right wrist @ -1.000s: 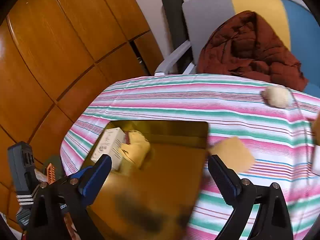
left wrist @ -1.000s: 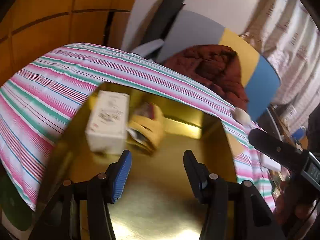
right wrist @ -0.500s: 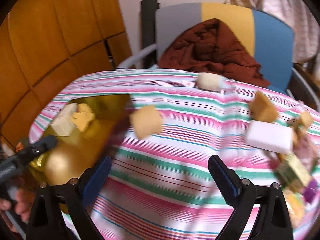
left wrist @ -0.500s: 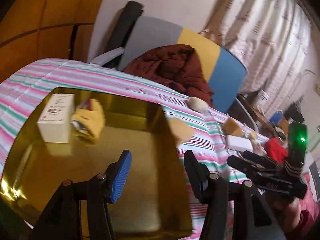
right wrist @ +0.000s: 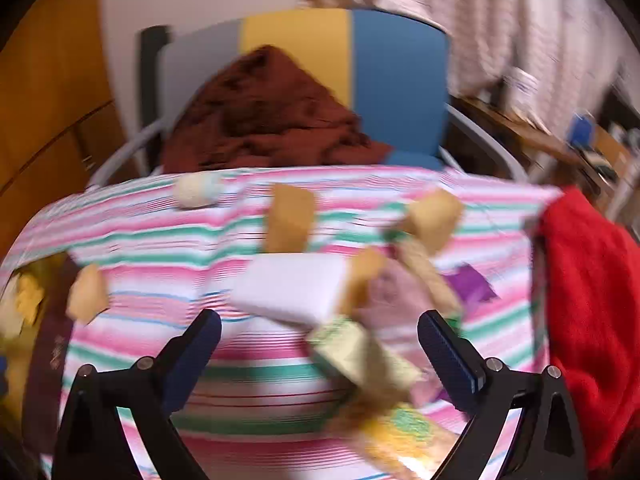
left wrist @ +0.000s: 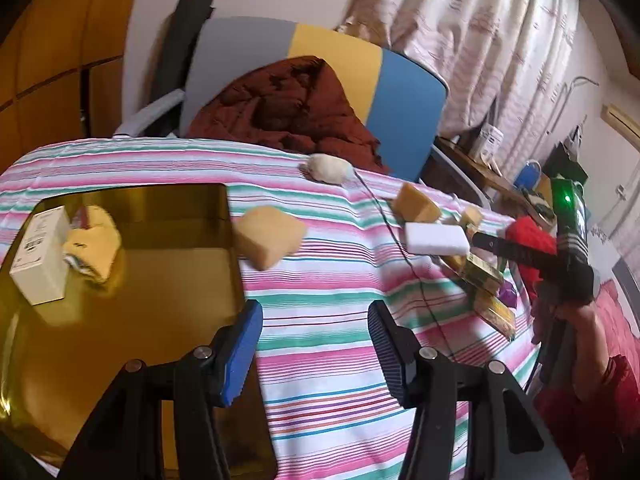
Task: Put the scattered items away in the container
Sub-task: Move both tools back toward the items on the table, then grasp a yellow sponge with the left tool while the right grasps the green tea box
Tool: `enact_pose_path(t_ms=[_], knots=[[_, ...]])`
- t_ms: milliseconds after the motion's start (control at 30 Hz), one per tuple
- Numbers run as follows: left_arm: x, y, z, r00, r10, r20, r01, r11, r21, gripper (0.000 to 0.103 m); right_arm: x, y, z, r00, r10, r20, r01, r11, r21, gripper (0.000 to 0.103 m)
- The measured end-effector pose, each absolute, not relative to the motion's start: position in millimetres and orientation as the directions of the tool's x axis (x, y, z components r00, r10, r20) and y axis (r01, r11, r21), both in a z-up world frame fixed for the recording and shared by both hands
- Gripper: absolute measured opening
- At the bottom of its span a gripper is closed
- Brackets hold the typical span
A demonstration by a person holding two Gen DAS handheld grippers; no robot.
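Right gripper nearest the clutter
Right gripper (right wrist: 320, 356) gapes empty; white block (right wrist: 290, 290) lies just ahead, long axis crosswise. Left gripper (left wrist: 314, 340) open, empty.

Warm, dim indoor light fills both fisheye views, with glare on the gold tray (left wrist: 120, 320), dark curved corners, and heavy motion blur smearing the right wrist view.
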State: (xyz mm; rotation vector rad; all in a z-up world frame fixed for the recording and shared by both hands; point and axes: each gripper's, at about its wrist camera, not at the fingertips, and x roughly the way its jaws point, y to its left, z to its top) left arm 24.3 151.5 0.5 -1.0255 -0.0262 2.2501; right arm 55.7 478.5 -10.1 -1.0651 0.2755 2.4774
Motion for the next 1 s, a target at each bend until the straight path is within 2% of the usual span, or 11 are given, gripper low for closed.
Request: enact_pose_path(t_ms=[133, 200, 300, 467, 533, 600, 800, 867, 1000], knots=[[21.8, 171.5, -2.9, -0.455, 0.576, -0.679, -0.572, -0.774, -0.272, 0.055, 59.2, 500.9, -20.9, -0.571, 0.257, -0.78, -0.505, -0.858, 0.087, 0.1], [18.2, 180.7, -5.4, -0.443, 0.573, -0.69, -0.572, -0.773, -0.275, 0.055, 57.0, 502.2, -28.2, -0.577, 0.135, -0.806, -0.46, -0.869, 0.183, 0.1], [11.0, 192.7, -8.7, -0.43, 0.558, -0.71, -0.563, -0.78, -0.273, 0.055, 56.3, 500.5, -33.7, -0.606, 0.002, -0.795, -0.409, -0.858, 0.31, 0.099], [-13.5, 214.2, -18.9, -0.419, 0.498, -0.759, -0.514, -0.819, -0.253, 0.056, 51.4, 492.8, -38.4, -0.548, 0.088, -0.832, -0.414, -0.893, 0.178, 0.099], [-22.3, 222.1, -24.4, -0.42, 0.466, -0.779, -0.5, -0.835, -0.23, 0.056, 49.3, 488.8, -44.6, -0.522, 0.082, -0.849, -0.407, -0.899, 0.163, 0.095], [-31.7, 227.7, -29.7, -0.422, 0.433, -0.796, -0.477, -0.853, -0.211, 0.056, 46.6, 484.5, -50.4, -0.492, 0.077, -0.867, -0.389, -0.91, 0.14, 0.078], [-62.6, 229.1, -45.4, -0.405, 0.368, -0.837, -0.363, -0.905, -0.222, 0.056, 43.6, 468.0, -62.6, -0.438, 0.052, -0.897, -0.338, -0.935, 0.11, 0.053], [-67.8, 233.2, -46.5, -0.414, 0.354, -0.839, -0.356, -0.911, -0.208, 0.056, 43.7, 464.6, -65.0, -0.433, 0.034, -0.901, -0.322, -0.939, 0.12, 0.049], [-77.1, 248.8, -48.6, -0.433, 0.316, -0.844, -0.383, -0.912, -0.146, 0.056, 44.4, 463.5, -65.3, -0.437, 0.009, -0.899, -0.306, -0.942, 0.139, 0.049]])
